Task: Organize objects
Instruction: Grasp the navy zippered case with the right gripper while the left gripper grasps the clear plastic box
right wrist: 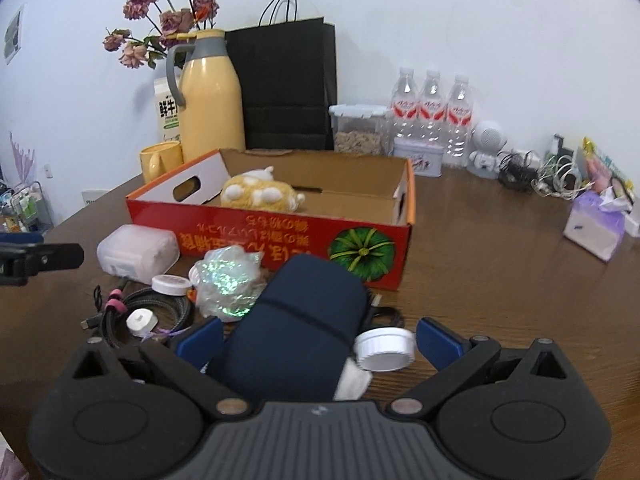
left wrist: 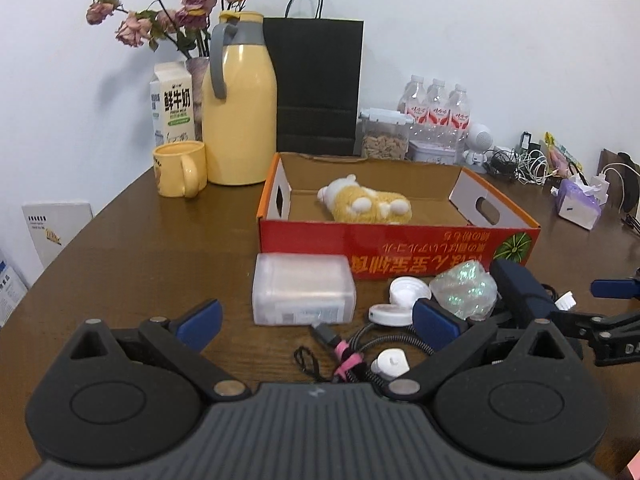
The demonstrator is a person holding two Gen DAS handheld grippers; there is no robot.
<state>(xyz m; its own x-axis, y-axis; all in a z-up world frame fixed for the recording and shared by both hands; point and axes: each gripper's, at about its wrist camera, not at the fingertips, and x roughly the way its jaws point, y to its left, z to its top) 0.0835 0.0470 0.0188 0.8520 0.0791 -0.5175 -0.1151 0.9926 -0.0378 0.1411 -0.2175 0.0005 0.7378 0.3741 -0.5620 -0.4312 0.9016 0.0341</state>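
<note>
Pouch [right wrist: 296, 328], long axis toward the box [right wrist: 280, 236], lies between the spread right tool [right wrist: 320, 344]; left tool [left wrist: 316, 328] spread.

black hand-held gripper [left wrist: 318, 322], blue fingertips [left wrist: 200, 319]

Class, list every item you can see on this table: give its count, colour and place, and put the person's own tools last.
Cardboard box: 1, red, table centre.
Plush toy: 1, yellow-white, inside box.
Thermos jug: 1, yellow, back left.
Mug: 1, yellow, beside jug.
Milk carton: 1, white, behind mug.
Dried roses: 1 bunch, pink, behind jug.
Paper bag: 1, black, behind box.
Water bottles: 3, clear, back right.
Plastic case: 1, translucent, before box.
Navy pouch: 1, before box.
Tissue pack: 1, purple-white, right.
Left tool: open.
Right tool: open, around pouch.
</note>
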